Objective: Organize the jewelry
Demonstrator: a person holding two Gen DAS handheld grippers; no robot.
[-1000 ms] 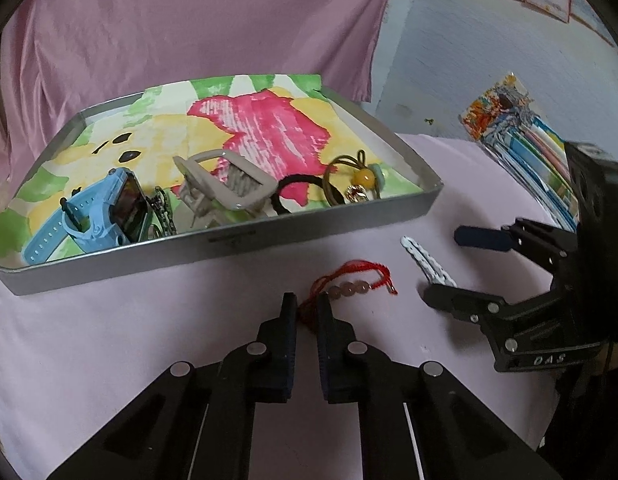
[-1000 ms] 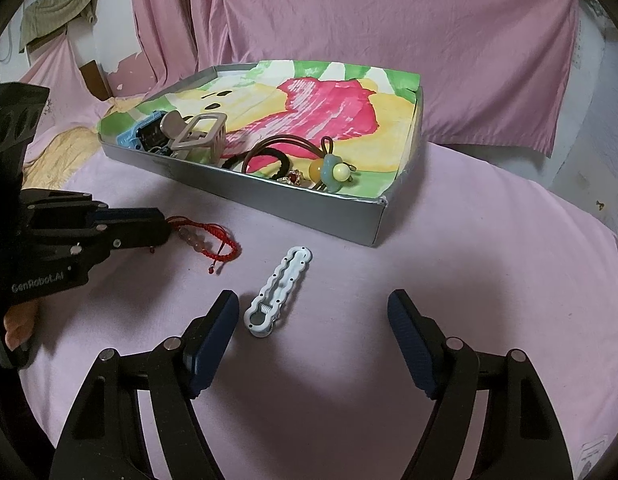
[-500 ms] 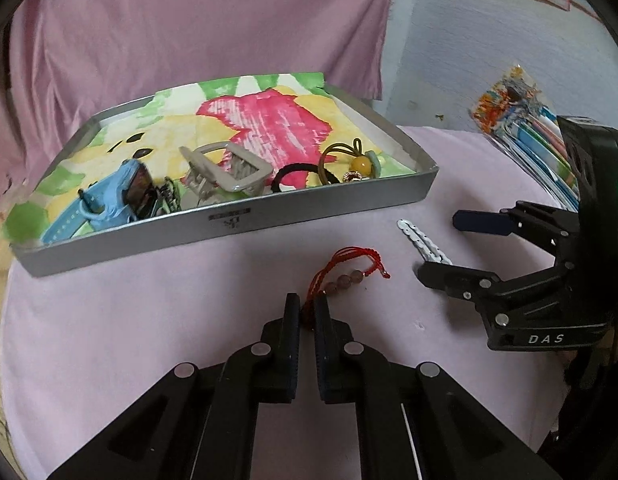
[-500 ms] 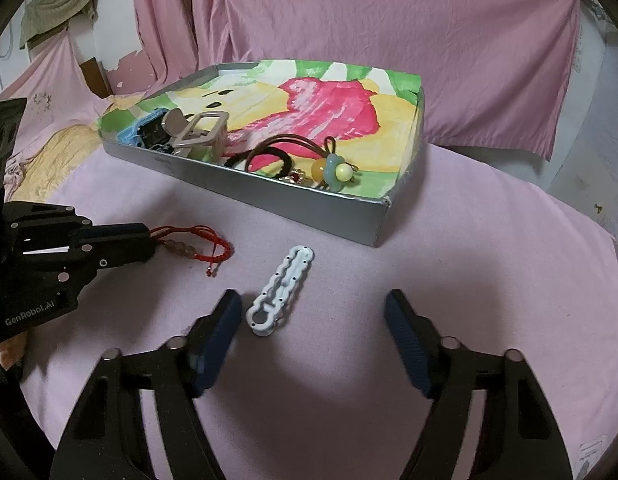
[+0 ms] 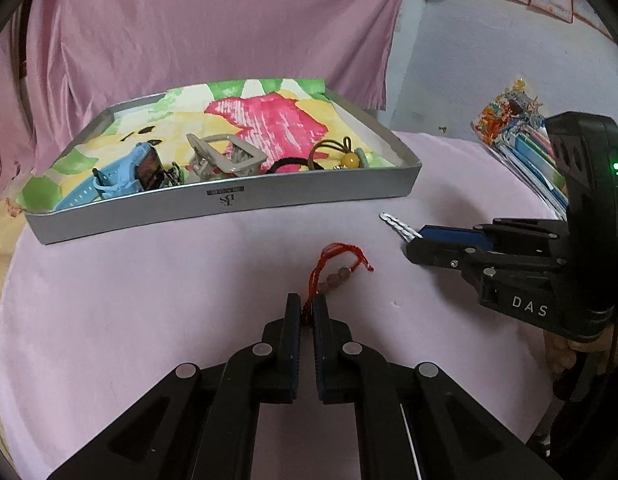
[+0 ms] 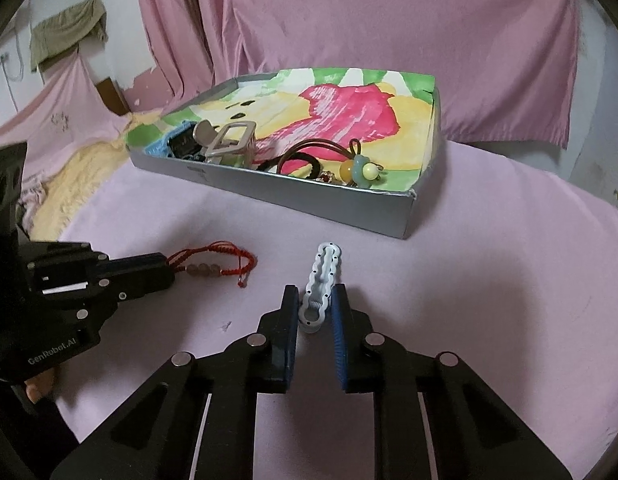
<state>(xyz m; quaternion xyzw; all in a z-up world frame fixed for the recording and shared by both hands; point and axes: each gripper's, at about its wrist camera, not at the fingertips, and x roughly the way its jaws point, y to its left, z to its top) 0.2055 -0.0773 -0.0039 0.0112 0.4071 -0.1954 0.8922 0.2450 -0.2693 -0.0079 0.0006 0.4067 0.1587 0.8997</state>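
Two grippers on pink cloth [image 5: 149, 300], lower frame. Silver tray [image 5: 229, 204], upper centre, holds blue watch [image 5: 121, 176], grey claw clip [image 5: 225, 156], hair ties [image 6: 305, 156]. My left gripper [image 5: 307, 312], bottom centre, fingers narrow, pinching red bracelet [image 5: 337, 264] cord. My right gripper [image 6: 316, 308] narrow around pale-blue hair clip [image 6: 321, 284]; contact I cannot confirm.

A pink cloth-covered surface [image 6: 489, 272] fills the lower frame and carries 3 things: a grey tray [image 6: 309, 204] at upper centre, a red cord bracelet [image 6: 217, 258] at centre left, and a pale blue hair clip [image 6: 323, 280] at centre, near the tray's front wall.
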